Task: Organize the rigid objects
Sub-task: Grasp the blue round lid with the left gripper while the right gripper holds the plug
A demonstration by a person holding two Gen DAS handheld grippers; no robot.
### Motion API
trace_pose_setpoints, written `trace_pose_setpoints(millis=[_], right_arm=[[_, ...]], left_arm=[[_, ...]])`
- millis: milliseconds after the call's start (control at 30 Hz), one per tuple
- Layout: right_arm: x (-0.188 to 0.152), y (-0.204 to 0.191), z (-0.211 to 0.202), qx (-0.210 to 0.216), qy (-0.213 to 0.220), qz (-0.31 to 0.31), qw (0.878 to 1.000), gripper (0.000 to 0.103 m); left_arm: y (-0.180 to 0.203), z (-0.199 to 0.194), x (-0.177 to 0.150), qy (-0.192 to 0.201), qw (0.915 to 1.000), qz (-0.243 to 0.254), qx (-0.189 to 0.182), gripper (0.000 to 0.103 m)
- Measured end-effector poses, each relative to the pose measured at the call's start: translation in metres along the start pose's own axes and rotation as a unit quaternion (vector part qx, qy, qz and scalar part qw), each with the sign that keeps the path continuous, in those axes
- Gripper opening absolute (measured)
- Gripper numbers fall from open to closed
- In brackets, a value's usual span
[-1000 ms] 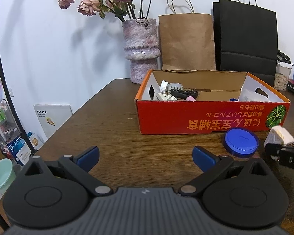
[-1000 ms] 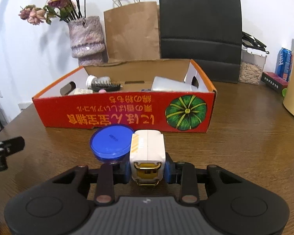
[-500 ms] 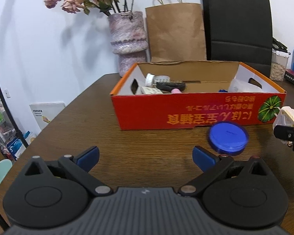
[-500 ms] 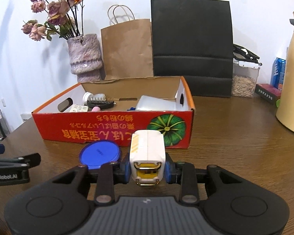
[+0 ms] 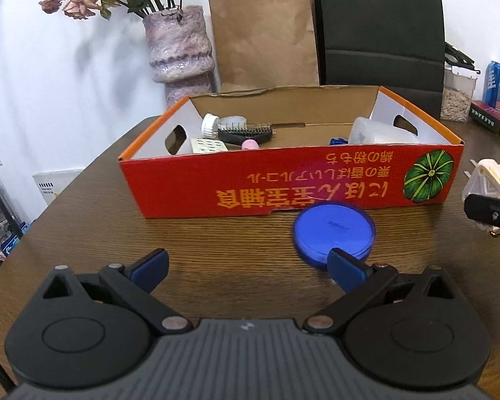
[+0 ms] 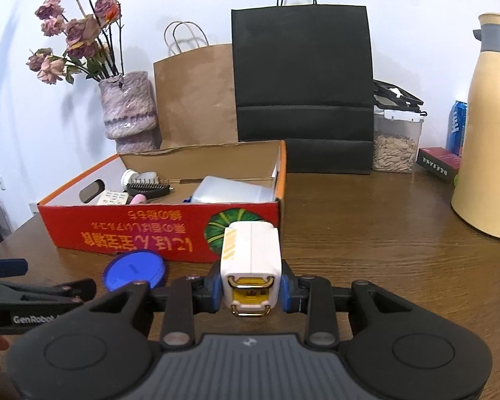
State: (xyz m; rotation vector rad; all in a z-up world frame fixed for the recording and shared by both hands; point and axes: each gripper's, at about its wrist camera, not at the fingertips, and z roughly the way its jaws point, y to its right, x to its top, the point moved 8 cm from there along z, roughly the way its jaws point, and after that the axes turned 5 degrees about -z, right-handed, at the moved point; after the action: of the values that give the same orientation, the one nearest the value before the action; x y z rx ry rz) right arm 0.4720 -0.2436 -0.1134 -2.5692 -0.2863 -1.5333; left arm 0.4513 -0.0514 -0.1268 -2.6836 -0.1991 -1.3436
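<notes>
Right gripper (image 6: 250,291) clamps a white charger (image 6: 250,260) at lower centre, before the red box's (image 6: 156,230) front wall. Left gripper (image 5: 246,266) gapes empty; blue lid (image 5: 334,230) lies just ahead, bare table (image 6: 366,220) rightward.

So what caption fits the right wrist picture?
Right hand-held gripper clamps a white charger before the red box.

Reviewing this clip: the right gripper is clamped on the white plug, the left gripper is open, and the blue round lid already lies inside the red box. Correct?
Not quite. The blue lid lies on the table in front of the red box, not inside it; the left wrist view shows this. The right gripper is clamped on the white plug, and the left gripper is open.
</notes>
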Motion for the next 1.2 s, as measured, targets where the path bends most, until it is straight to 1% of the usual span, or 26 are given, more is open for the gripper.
trace_pose_setpoints(millis=[167, 433, 533, 733, 833, 867, 933, 967, 1000, 1033, 1200], right_arm=[[0.0, 0.009, 0.003, -0.003, 0.001, -0.005, 1.0, 0.031], [0.0, 0.016, 0.007, -0.002, 0.004, -0.012, 1.0, 0.031], [0.001, 0.019, 0.008, -0.003, 0.005, -0.015, 1.0, 0.031], [0.001, 0.026, 0.012, -0.007, 0.004, -0.012, 1.0, 0.031], [0.001, 0.028, 0.014, -0.006, 0.003, -0.011, 1.0, 0.031], [0.001, 0.029, 0.014, -0.006, 0.003, -0.011, 1.0, 0.031], [0.001, 0.029, 0.014, -0.005, 0.001, -0.012, 1.0, 0.031], [0.0, 0.028, 0.014, -0.004, 0.001, -0.013, 1.0, 0.031], [0.0, 0.028, 0.015, -0.004, 0.001, -0.014, 1.0, 0.031], [0.0, 0.027, 0.015, -0.003, 0.001, -0.015, 1.0, 0.031], [0.0, 0.027, 0.014, -0.003, 0.003, -0.015, 1.0, 0.031]], left_arm=[[0.012, 0.007, 0.001, -0.01, 0.9999, -0.004, -0.007, 0.103], [0.035, 0.014, 0.007, -0.008, 0.9998, 0.0, -0.017, 0.103], [0.043, 0.019, 0.008, -0.01, 0.9998, 0.006, -0.015, 0.103], [0.053, 0.035, 0.007, -0.03, 0.9995, 0.011, -0.006, 0.103], [0.056, 0.037, 0.008, -0.03, 0.9995, 0.008, -0.01, 0.102], [0.056, 0.037, 0.008, -0.03, 0.9995, 0.008, -0.011, 0.099], [0.058, 0.037, 0.009, -0.028, 0.9994, 0.006, -0.021, 0.09], [0.059, 0.036, 0.009, -0.026, 0.9992, 0.005, -0.028, 0.081], [0.061, 0.034, 0.009, -0.024, 0.9991, 0.006, -0.035, 0.069], [0.063, 0.032, 0.009, -0.021, 0.9989, 0.01, -0.041, 0.068], [0.066, 0.03, 0.008, -0.014, 0.9989, 0.023, -0.039, 0.068]])
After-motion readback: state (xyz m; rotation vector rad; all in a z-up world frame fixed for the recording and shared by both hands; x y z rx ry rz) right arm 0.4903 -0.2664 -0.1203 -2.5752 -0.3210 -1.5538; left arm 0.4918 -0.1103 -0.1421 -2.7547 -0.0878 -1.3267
